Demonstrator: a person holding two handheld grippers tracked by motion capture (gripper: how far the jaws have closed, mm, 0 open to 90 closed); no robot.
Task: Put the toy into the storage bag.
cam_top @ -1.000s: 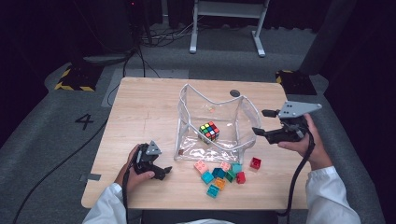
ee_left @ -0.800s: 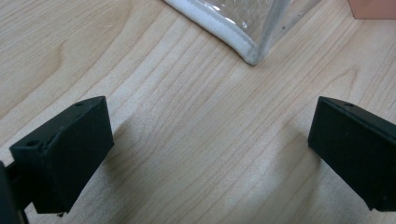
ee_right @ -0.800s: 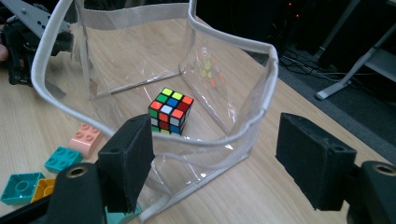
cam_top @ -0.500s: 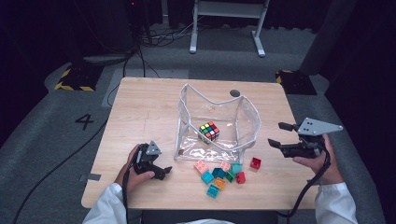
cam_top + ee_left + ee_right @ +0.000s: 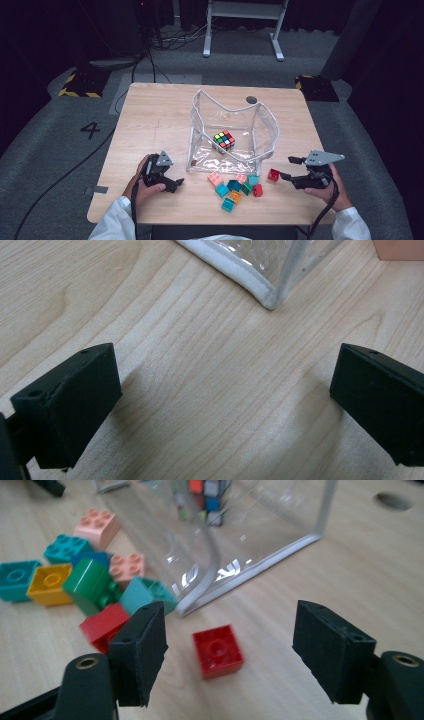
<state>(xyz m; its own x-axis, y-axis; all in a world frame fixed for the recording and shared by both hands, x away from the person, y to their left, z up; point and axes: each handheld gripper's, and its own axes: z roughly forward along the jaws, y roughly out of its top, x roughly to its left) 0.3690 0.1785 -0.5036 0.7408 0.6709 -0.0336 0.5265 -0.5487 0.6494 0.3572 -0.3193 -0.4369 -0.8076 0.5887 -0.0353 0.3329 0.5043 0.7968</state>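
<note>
A clear pouch (image 5: 232, 135) with white trim stands open on the wooden table (image 5: 155, 120), a colour cube (image 5: 224, 140) inside it. Several toy bricks (image 5: 235, 186) lie in a loose heap in front of it. One red brick (image 5: 273, 174) lies apart at the right, also seen as the red brick (image 5: 218, 651) in the right gripper view. My right gripper (image 5: 288, 168) hangs low just right of it. It is open and its jaws have just closed a little, the brick just beyond the tips (image 5: 231, 630). My left gripper (image 5: 177, 185) rests open near the pouch's front left corner (image 5: 265, 285).
The table's near edge (image 5: 200, 220) runs close behind both hands. A round hole (image 5: 251, 100) sits in the tabletop behind the pouch. Cables (image 5: 145, 65) and a white frame (image 5: 240, 20) are on the grey floor beyond.
My right gripper has dropped from beside the pouch's right wall down and toward the near edge, ending low by the lone red brick. The left gripper has stayed put.
</note>
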